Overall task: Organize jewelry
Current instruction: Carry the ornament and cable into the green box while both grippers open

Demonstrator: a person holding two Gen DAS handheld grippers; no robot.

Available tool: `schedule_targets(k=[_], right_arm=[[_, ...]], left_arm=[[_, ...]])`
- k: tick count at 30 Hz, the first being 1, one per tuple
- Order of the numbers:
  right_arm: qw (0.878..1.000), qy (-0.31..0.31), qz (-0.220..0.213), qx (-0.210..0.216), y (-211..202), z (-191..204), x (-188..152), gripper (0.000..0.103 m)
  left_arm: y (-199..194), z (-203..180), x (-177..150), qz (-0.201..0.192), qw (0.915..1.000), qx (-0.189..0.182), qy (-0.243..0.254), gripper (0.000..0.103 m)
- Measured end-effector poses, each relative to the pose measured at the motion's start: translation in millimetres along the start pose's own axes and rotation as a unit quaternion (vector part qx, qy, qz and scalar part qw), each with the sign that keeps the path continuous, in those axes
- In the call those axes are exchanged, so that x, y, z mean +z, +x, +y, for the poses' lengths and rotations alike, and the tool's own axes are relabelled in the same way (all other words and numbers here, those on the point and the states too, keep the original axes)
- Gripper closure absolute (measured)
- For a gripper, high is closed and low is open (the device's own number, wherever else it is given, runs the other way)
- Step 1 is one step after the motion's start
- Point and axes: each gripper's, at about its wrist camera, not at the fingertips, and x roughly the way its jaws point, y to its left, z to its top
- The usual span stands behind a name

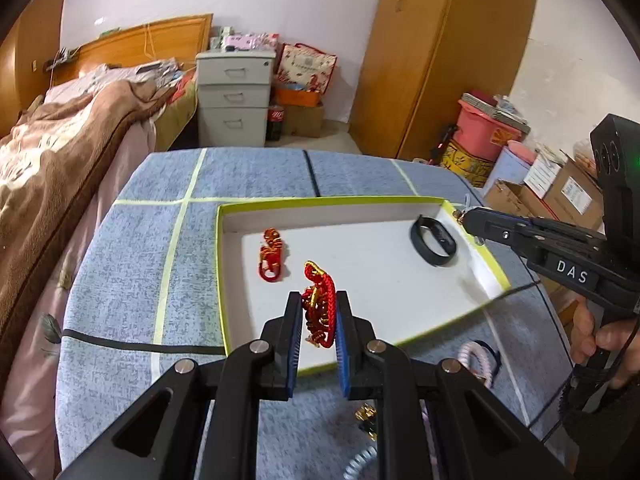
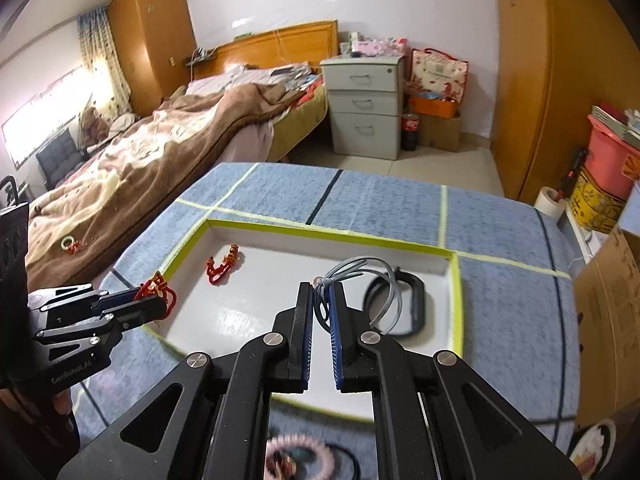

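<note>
My left claw (image 1: 318,312) is clenching a red cord bracelet (image 1: 318,304) over the tray (image 1: 360,199). My right claw (image 2: 320,300) is pinching a grey cord (image 2: 360,276), and only the right view is showing its loops clearly. In the tray one red bracelet (image 1: 272,256) and one black band (image 1: 433,241) are lying. Only the right view is showing a bracelet (image 2: 70,245) on the bed.

The worktop (image 1: 248,176) wears a mottled blue cloth crossed by pale green and black lines. The tray (image 1: 400,201) is white inside with a lime-green rim. In it lie a red-and-gold braided bracelet (image 1: 271,256) at nine o'clock and a black band (image 1: 433,241) at two o'clock. The bed's blanket (image 2: 160,152) is brown with cream patches.
</note>
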Motion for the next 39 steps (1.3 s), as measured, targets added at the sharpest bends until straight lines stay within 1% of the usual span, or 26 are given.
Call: schedule_targets(k=[8,11,13,16,18,26,28,30,33,38,39], right_arm=[[0.999,-0.013,0.036,0.015,46,2,12,0.095],[0.999,-0.015,0.05,0.016,60,3,13,0.095],[0.998,-0.017,0.056,0.017,65,3,12,0.095],[0.998,-0.019,0.065,0.018,73,3,12,0.095],[0.997,-0.019,0.071,0.023,77,4,12,0.095],[0.996,-0.021,0.083,0.023,87,6,11,0.095],[0.996,-0.017,0.087,0.027,89,4,11,0.095],[0.995,-0.012,0.09,0.031,91,3,10,0.095],[0.995,-0.01,0.092,0.031,92,2,9,0.095],[0.995,-0.013,0.092,0.028,93,4,8,0.094],[0.995,-0.013,0.09,0.029,92,4,8,0.093]], left_arm=[[26,10,1,0.021,0.9997,0.014,-0.004,0.087],[34,12,0,0.03,0.9995,0.009,-0.009,0.087],[35,13,-1,0.029,0.9993,0.021,-0.005,0.087],[40,15,-1,0.035,0.9992,0.018,-0.01,0.087],[43,16,-2,0.04,0.9989,0.023,-0.011,0.087],[45,17,-1,0.04,0.9989,0.024,-0.01,0.086],[45,16,0,0.041,0.9988,0.023,-0.011,0.084],[45,17,0,0.041,0.9989,0.019,-0.011,0.078],[44,15,0,0.041,0.999,0.018,-0.008,0.074],[44,15,0,0.04,0.999,0.016,-0.008,0.071],[44,15,0,0.04,0.999,0.016,-0.008,0.071]])
